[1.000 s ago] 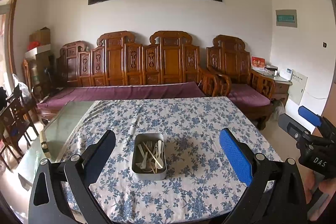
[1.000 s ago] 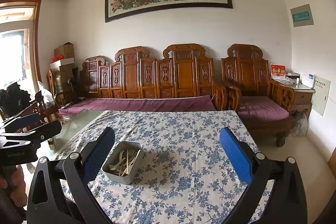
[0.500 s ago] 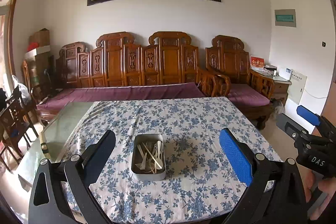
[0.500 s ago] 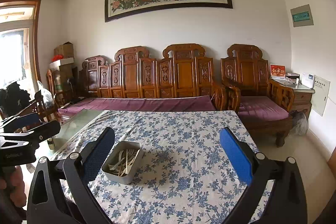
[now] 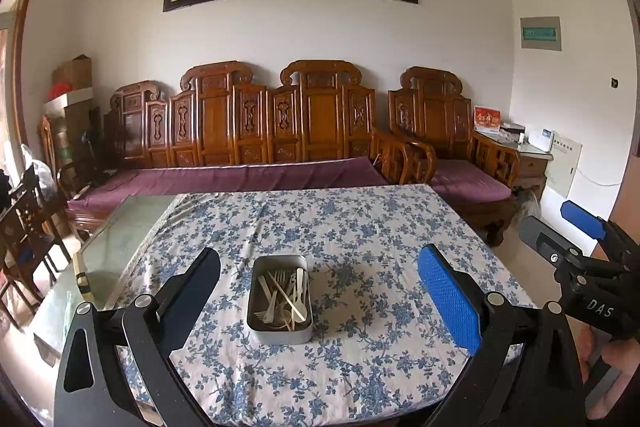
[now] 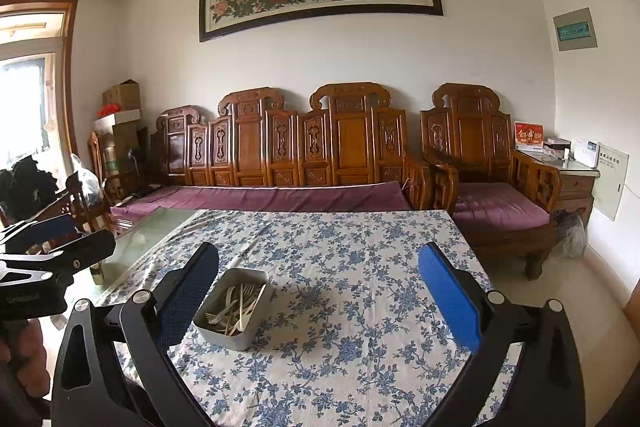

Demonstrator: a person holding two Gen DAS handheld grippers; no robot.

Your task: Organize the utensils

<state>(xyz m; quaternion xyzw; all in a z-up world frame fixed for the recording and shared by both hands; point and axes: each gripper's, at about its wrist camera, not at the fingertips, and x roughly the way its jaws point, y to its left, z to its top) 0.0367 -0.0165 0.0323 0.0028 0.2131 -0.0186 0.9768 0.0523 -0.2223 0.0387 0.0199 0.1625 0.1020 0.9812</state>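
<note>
A grey metal tin sits on the table with the blue-flowered cloth. Inside it lie several pale utensils: forks, spoons and thin sticks, jumbled together. My left gripper hangs open above the near part of the table, the tin between its fingers in the view but farther off. My right gripper is open too, with the tin just inside its left finger. Neither holds anything. The right gripper also shows at the left wrist view's right edge.
The cloth leaves a bare glass strip along the table's left side. A carved wooden sofa with purple cushions stands behind the table, with an armchair to its right. A person's hand holds the left gripper.
The left wrist view has shifted slightly, so the tin sits a touch higher and nearer the middle. Both grippers stay open and the tin has not moved.
</note>
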